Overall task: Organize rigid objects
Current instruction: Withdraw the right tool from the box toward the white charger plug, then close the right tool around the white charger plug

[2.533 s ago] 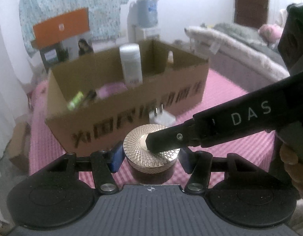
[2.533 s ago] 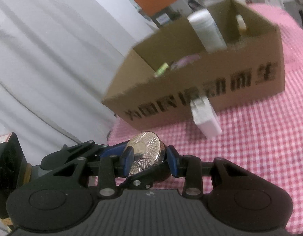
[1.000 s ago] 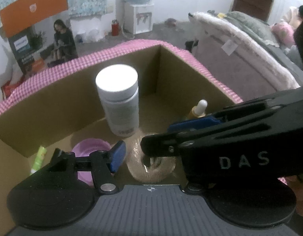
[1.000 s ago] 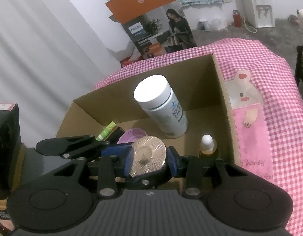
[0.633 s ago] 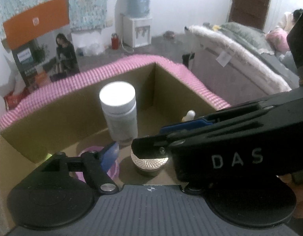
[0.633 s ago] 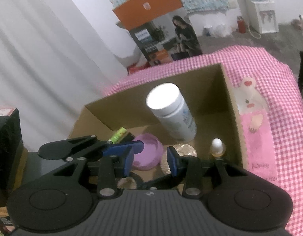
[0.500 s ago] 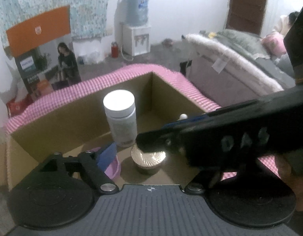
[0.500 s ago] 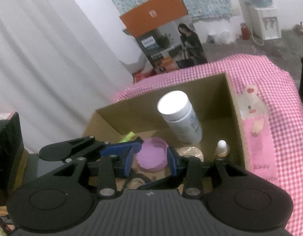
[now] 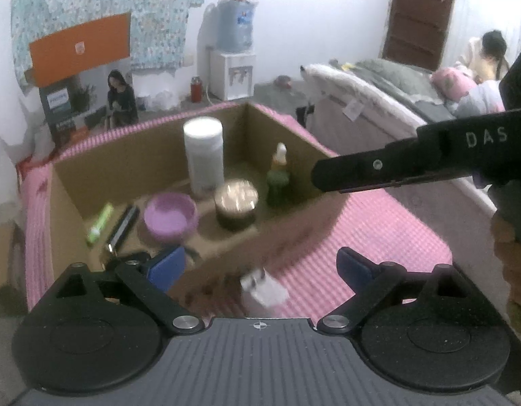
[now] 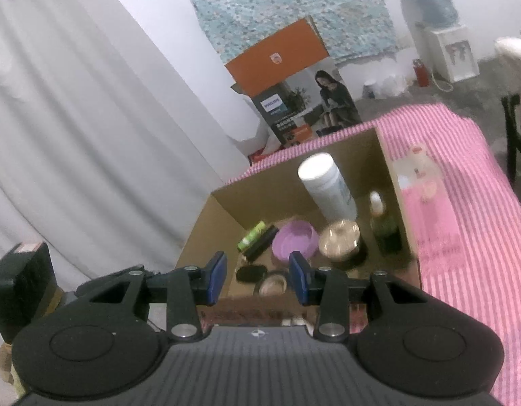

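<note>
Releasing the round gold-lidded dark jar inside the brown cardboard box.
Left gripper had just spread wide and empty; right gripper stood part-open, holding nothing; both had drawn back, leaving the white plug adapter outside.

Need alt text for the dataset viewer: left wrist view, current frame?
Open cardboard box on a pink checked cloth holds a white bottle, gold-lidded jar, purple bowl and dropper bottle. The left tongs are open and empty over a white plug in front of the box.
</note>
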Tool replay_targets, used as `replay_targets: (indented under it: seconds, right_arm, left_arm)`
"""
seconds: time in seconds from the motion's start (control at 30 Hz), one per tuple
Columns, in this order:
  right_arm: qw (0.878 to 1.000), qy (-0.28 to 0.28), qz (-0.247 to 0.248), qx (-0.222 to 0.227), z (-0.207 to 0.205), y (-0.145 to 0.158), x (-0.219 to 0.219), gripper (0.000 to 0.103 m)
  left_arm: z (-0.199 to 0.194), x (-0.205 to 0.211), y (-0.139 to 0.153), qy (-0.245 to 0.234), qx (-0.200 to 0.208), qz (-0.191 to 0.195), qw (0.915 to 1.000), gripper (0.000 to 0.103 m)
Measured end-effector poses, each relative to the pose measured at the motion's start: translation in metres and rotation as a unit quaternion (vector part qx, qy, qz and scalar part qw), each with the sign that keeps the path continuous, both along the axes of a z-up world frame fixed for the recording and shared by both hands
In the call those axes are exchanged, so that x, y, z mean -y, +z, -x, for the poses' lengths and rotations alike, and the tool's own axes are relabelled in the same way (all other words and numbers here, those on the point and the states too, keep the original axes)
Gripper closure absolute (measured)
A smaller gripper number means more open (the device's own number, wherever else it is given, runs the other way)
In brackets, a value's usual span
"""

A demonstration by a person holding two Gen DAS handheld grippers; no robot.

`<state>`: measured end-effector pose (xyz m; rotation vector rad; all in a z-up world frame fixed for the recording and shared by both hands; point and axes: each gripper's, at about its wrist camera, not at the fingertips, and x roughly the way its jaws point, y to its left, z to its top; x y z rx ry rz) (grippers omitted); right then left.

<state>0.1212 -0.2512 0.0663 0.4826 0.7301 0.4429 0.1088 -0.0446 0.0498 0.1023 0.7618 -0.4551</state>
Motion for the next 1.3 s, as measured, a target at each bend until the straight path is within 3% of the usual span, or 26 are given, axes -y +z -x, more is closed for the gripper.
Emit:
replay_targets:
  seconds: [0.23,0.37,0.57,0.83,1.1,1.3]
  right_arm:
    - [0.999,-0.004,-0.025,-0.047,0.022,-0.039,-0.007,0.060]
    - [0.997,-0.007,-0.028,-0.071,0.020,-0.062,-0.009,0.060]
    - [0.995,-0.007,-0.025,-0.094,0.007,-0.084,-0.013,0.060]
    - [0.994,0.000,-0.025,-0.111,-0.010,-0.104,-0.017,0.062]
    - [0.992,0.008,-0.026,-0.120,-0.021,-0.116,-0.025,0.066]
    - [0.992,0.007,-0.024,-0.121,-0.021,-0.117,-0.026,0.067]
  left_arm:
    - [0.016,0.014,-0.032,-0.006,0.002,-0.028,0.9996,0.010]
    - [0.015,0.024,-0.049,-0.006,0.003,-0.053,0.9986,0.019]
    - [0.000,0.029,-0.067,0.002,-0.015,-0.055,0.9984,0.029]
    - [-0.009,0.036,-0.077,0.002,-0.024,-0.067,0.9975,0.041]
    - [-0.010,0.040,-0.079,0.005,-0.027,-0.072,0.9970,0.061]
    - [-0.008,0.042,-0.078,0.005,-0.031,-0.073,0.9968,0.063]
